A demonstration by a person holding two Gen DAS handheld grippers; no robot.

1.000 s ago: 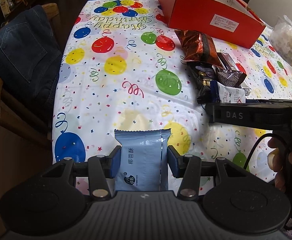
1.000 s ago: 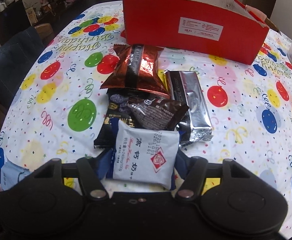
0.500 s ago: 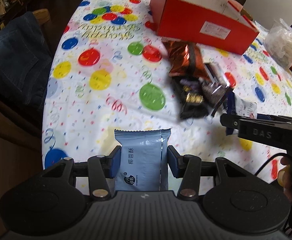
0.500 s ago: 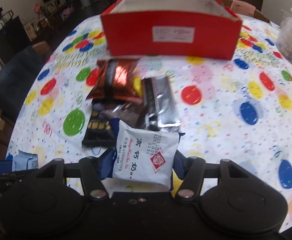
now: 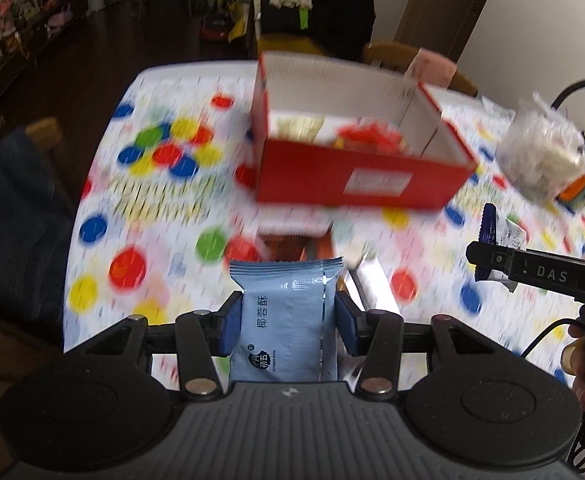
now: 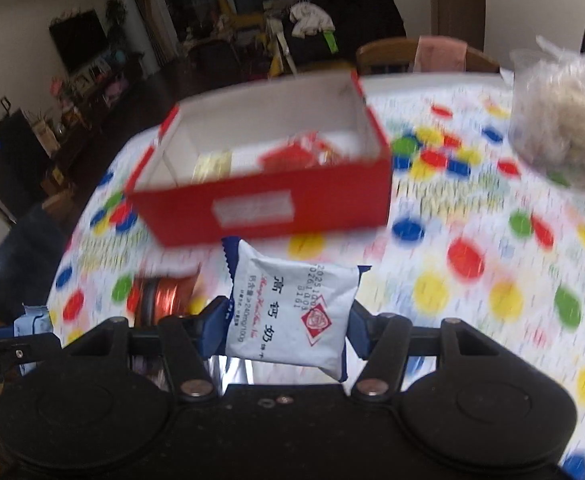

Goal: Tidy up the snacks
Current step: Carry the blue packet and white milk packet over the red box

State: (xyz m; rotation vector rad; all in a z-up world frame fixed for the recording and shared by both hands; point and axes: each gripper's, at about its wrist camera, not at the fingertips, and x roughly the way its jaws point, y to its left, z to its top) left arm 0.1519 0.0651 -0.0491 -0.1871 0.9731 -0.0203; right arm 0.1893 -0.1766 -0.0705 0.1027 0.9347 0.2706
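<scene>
My left gripper (image 5: 286,322) is shut on a light blue snack packet (image 5: 282,320), held above the table. My right gripper (image 6: 282,326) is shut on a white snack packet (image 6: 292,312) with red print and blue edges. The open red box (image 5: 356,176) lies ahead of both grippers; it also shows in the right wrist view (image 6: 268,204), with a yellowish packet (image 6: 212,164) and a red packet (image 6: 296,154) inside. The right gripper shows from the side in the left wrist view (image 5: 492,256). Both views are blurred by motion.
A brown foil packet (image 6: 164,294) and a silver packet (image 5: 368,284) lie on the balloon tablecloth (image 6: 472,264) below the grippers. A clear bag of pale food (image 6: 556,120) stands at the right. A chair with denim (image 5: 8,224) is at the table's left edge.
Both grippers have risen and moved forward toward the red box with their packets; the box's inside now shows. The loose packets have slid down under the grippers.
</scene>
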